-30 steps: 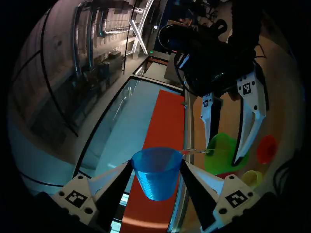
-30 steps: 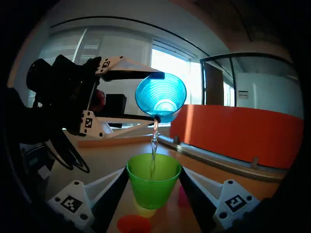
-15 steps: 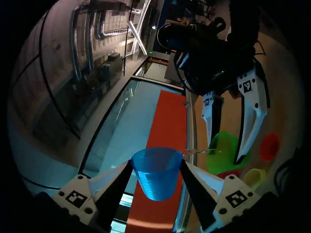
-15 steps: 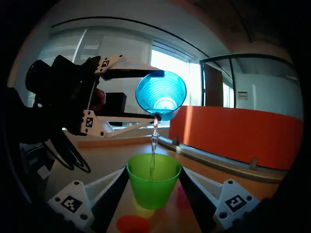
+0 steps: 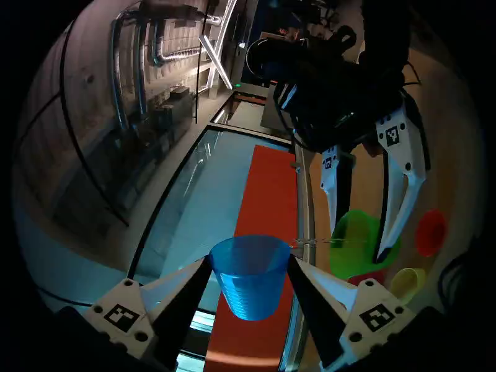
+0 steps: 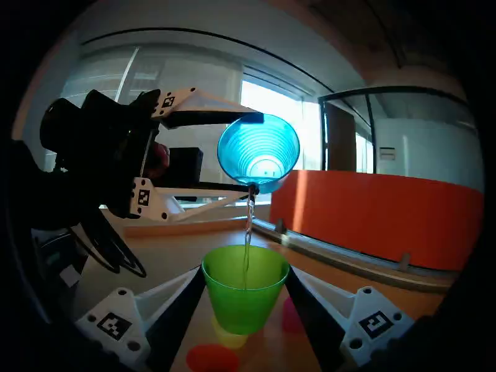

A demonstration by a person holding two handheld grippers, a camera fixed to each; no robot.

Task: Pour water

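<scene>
Plainly the pour is under way: the left claw (image 5: 250, 268) pinches the blue cup (image 5: 250, 286) by its ribbed wall, one finger on either side, and in the right gripper view that cup lies tipped well over, its mouth facing the camera and its lowest lip right above the green cup (image 6: 245, 297). That tilt is what lets a thin stream of water (image 6: 248, 226) leave the rim at a single point and drop straight down instead of spreading along the edge. The right claw (image 6: 245, 276) is closed on the green cup from both sides and holds it upright, mouth open to the stream, so the water lands inside, near the middle of the opening. It seems lifted off the desk (image 6: 167, 248) rather than resting on it, which would bring the receiving cup close under the pouring lip and shorten the fall, though its base is hard to place exactly. A red cup (image 6: 211, 358) and a yellow cup (image 6: 230, 338) sit lower down on the desk, apart from the action, and an orange partition (image 6: 384, 211) runs behind. Since the blue cup's bottom shows through clearly and the stream is slender, I judge little water is left to give; the risk now is dribble down the outer wall as flow weakens.
</scene>
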